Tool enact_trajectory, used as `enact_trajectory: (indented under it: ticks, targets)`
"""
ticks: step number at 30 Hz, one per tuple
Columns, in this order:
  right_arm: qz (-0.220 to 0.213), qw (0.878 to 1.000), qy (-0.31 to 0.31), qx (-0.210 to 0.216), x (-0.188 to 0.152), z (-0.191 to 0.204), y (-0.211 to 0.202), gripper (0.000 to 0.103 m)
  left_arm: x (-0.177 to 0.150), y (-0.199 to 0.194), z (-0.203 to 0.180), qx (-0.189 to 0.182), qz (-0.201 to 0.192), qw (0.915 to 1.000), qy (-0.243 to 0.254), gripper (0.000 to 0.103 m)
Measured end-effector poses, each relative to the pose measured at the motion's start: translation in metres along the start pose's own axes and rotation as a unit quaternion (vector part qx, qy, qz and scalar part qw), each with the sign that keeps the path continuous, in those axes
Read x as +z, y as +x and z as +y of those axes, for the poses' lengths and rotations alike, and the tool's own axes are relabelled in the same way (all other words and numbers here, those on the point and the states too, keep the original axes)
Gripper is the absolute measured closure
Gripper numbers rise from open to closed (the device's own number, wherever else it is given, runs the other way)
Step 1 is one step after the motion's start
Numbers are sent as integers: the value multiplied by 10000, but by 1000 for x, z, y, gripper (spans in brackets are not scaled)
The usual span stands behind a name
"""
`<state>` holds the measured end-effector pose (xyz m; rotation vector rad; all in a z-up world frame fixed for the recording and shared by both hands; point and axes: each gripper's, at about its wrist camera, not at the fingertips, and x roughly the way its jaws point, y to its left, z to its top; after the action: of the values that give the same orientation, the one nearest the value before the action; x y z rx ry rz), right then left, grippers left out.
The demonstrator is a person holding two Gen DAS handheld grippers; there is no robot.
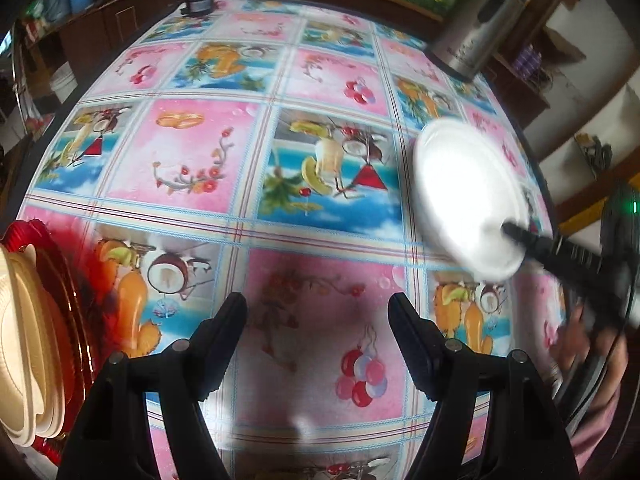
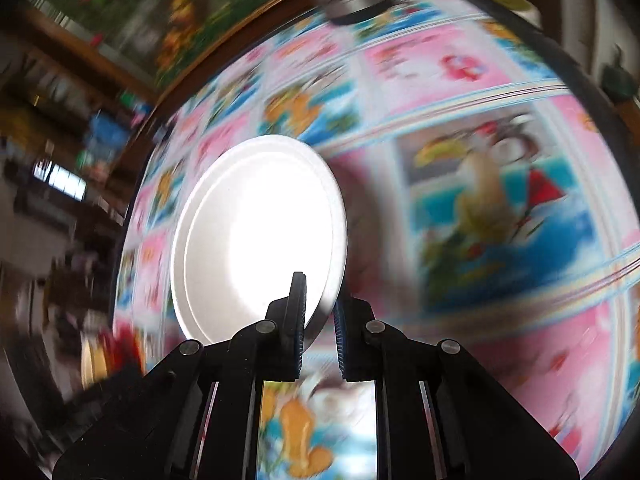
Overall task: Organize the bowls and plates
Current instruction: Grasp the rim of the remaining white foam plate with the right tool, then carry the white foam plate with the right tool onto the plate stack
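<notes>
- Left gripper (image 1: 316, 344): shown at lower centre of the left wrist view, jaws spread wide with nothing between them, above the patterned tablecloth (image 1: 224, 184).
- Right gripper (image 2: 318, 320): jaws pressed nearly together, pinching the near rim of the white plate (image 2: 256, 236); the view is blurred.
- White plate: seen at centre right of the left wrist view, tilted.
- Stack of cream and red dishes (image 1: 28, 340): seen at the lower left edge.
- Steel flask (image 1: 480, 20): placed at upper right.
</notes>
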<state>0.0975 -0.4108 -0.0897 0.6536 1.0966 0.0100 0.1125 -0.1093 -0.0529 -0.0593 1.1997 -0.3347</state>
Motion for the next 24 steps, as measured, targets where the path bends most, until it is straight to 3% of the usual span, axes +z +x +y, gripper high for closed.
enact_trajectory:
  ticks: [6, 11, 22, 24]
  targets:
    - [64, 9997, -199, 139, -6, 12, 7, 90, 32, 4, 0, 23, -98, 9997, -204, 29]
    - [40, 9989, -88, 466, -3, 7, 9, 90, 58, 30, -2, -229, 336, 9975, -582, 29]
    - [-289, 9940, 179, 1038, 3, -7, 6, 90, 58, 48, -28, -432, 400, 9967, -555, 29]
    - [-269, 9936, 179, 1082, 1, -8, 7, 90, 55, 48, -32, -341, 304, 9978, -473, 35]
